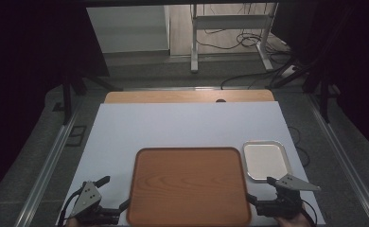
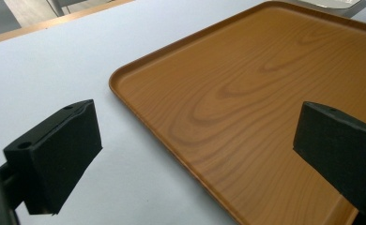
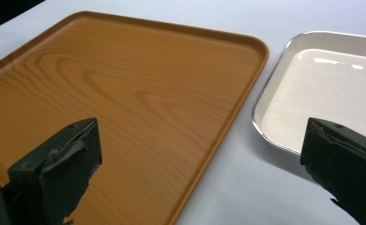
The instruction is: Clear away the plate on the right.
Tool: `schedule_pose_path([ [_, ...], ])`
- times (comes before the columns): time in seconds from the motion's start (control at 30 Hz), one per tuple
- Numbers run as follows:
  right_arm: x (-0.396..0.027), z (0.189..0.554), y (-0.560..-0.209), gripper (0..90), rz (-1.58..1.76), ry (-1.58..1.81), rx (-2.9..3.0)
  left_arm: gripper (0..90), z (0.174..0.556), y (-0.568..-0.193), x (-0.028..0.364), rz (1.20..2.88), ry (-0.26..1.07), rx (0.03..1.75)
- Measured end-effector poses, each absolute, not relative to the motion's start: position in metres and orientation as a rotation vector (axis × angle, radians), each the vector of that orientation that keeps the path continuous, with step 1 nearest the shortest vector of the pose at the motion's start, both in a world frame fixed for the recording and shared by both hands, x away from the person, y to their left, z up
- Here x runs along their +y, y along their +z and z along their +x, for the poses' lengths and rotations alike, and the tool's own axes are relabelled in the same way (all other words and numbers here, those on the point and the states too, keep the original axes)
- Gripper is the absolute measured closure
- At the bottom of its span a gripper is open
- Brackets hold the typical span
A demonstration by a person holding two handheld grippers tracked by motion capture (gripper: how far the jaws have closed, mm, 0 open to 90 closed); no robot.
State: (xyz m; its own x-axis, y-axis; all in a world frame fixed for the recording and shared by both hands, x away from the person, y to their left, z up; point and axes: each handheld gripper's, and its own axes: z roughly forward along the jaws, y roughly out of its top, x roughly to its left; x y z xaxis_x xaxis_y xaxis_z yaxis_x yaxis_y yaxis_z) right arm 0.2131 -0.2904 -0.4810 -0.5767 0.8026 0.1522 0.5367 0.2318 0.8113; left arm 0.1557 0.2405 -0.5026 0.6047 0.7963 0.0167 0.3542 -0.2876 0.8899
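- Wooden tray (image 1: 188, 187), wood-grain brown with a raised rim and rounded corners, lying flat and bare at the 6 o'clock part of the white sheet (image 1: 182, 127) in the high view.
- Small white tray (image 1: 265, 161) with a metallic rim just beside it at its 2 o'clock, apart from it by a narrow strip of sheet.
- Left gripper (image 1: 112, 192) at the 7 o'clock corner of the sheet, jaws spread wide, one tip near the wooden tray's left edge; grey three-cornered plate on top.
- Right gripper (image 1: 259, 189) at the 5 o'clock corner, jaws likewise spread, one tip by the wooden tray's right edge, the other at the white tray's near edge.
- Strip of a wooden table (image 1: 187, 96) showing past the sheet at 12 o'clock; grey floor and cables beyond.
- Left gripper view: left gripper (image 2: 197, 152) with jaws far apart, holding nothing; wooden tray (image 2: 265, 93) stretching from centre toward 2 o'clock, its rim running between the jaws; white sheet (image 2: 68, 61) from 9 to 12 o'clock.
- Right gripper view: right gripper (image 3: 200, 154) with jaws far apart, holding nothing; wooden tray (image 3: 125, 89) from 9 to 12 o'clock; white tray (image 3: 322, 89) at 2 o'clock, apart from it by a band of sheet (image 3: 247, 178).
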Motion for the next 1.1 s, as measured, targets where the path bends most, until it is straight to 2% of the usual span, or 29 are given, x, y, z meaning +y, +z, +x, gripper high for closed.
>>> schedule_pose_path([
  [1.1, -0.282, 0.217, -0.48, 0.0, 1.18, 1.181, 2.256, 1.0, 0.156, -0.503, 0.242, 1.88, 0.576, 0.934],
])
